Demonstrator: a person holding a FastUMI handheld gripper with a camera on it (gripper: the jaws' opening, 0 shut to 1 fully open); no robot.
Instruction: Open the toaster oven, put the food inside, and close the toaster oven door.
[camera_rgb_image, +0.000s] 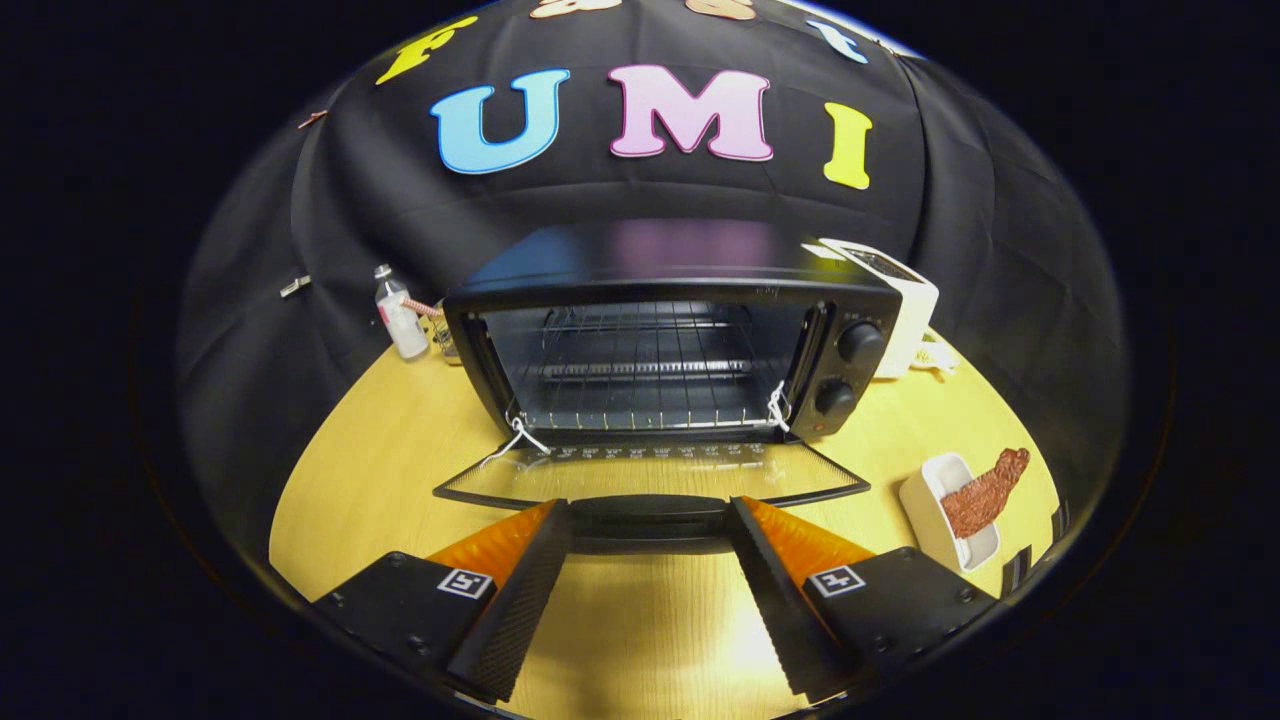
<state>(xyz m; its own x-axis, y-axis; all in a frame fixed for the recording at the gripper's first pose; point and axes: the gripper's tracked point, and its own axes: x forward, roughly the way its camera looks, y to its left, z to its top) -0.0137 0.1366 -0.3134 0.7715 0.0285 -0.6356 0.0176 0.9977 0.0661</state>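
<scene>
A black toaster oven (660, 340) stands on the yellow wooden table (400, 450) straight ahead of the fingers. Its glass door (650, 475) lies folded down flat toward me, and the wire rack (640, 370) inside is bare. The door's black handle (648, 510) sits right at the fingertips, between them. My gripper (648, 515) is open, its fingers wide apart with nothing pressed between them. The food, a reddish-brown strip of meat (985, 495), rests across a small white dish (945, 520) to the right of the door.
A white toaster (895, 300) stands behind the oven's right side, by its two knobs (845, 370). A small clear bottle (400, 315) stands at the oven's back left. White string ties hang at both door hinges.
</scene>
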